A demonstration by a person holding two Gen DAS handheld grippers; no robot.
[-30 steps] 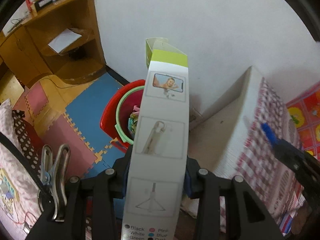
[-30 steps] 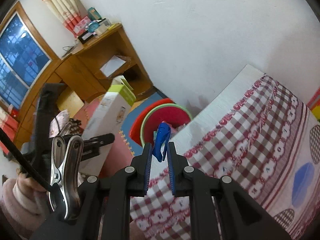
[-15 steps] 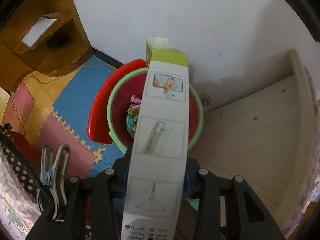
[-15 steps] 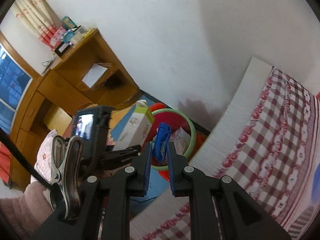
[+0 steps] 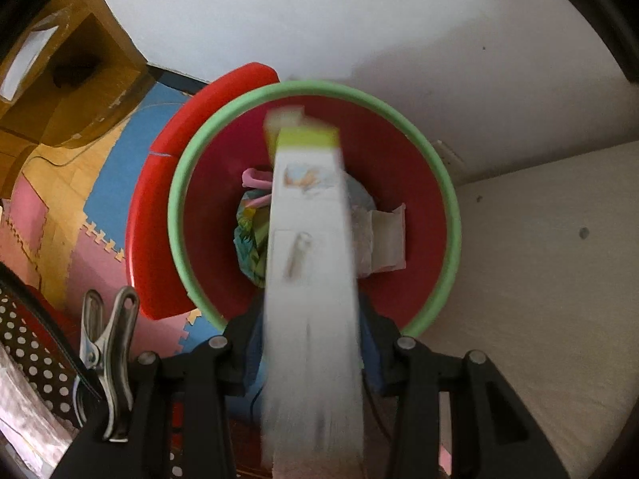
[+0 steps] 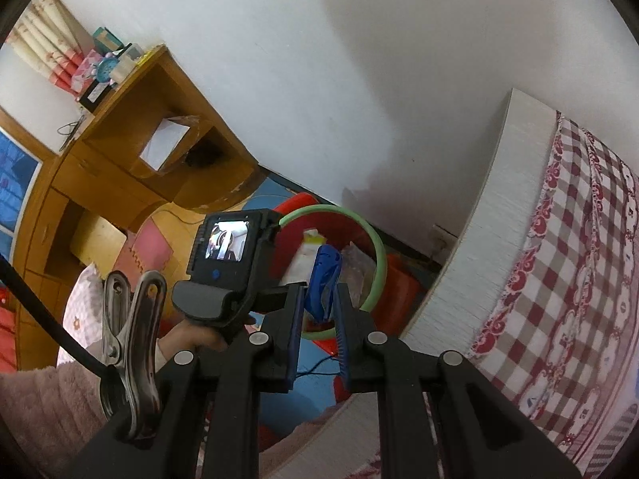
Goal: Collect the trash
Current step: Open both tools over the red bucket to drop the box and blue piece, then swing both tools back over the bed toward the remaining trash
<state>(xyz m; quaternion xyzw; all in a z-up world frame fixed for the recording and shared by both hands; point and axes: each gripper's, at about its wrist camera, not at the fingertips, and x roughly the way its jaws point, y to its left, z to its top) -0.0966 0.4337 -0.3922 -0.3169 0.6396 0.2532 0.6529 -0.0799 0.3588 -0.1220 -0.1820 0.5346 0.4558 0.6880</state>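
A red bin [image 5: 403, 183] with a green rim [image 5: 447, 183] is seen from straight above in the left wrist view, standing on a floor of blue, pink and yellow foam tiles [image 5: 116, 183] against a white wall [image 5: 359, 20]. A red lid [image 5: 159, 207] is set just beside the bin on its left. A pale wooden panel [image 5: 539, 259] rises close on the bin's right, and a wooden shelf unit [image 5: 72, 80] is placed well apart at upper left. Inside the bin, a colourful crumpled wrapper [image 5: 249, 239], a pink strip [image 5: 253, 177] and a clear plastic packet [image 5: 385, 239] are partly covered by a long white box [image 5: 311, 279] with a lime-green end, which is blurred. The box is clamped between the pads of the left gripper [image 5: 309, 343], which is pointed straight down over the bin mouth, so that the box's far end is held within the ring of the rim. In the right wrist view, the left gripper's body [image 6: 223, 255] with its small lit screen is found in front of the bin [image 6: 359, 263], carried by a hand [image 6: 195, 339] in a fluffy pink sleeve [image 6: 44, 411]. The right gripper [image 6: 319, 319] is angled steeply downward toward the bin, and its jaws are closed narrowly on a crumpled blue wrapper [image 6: 325, 275]. A bed with a red-and-white checked cover [image 6: 567, 279] is seen on the right.
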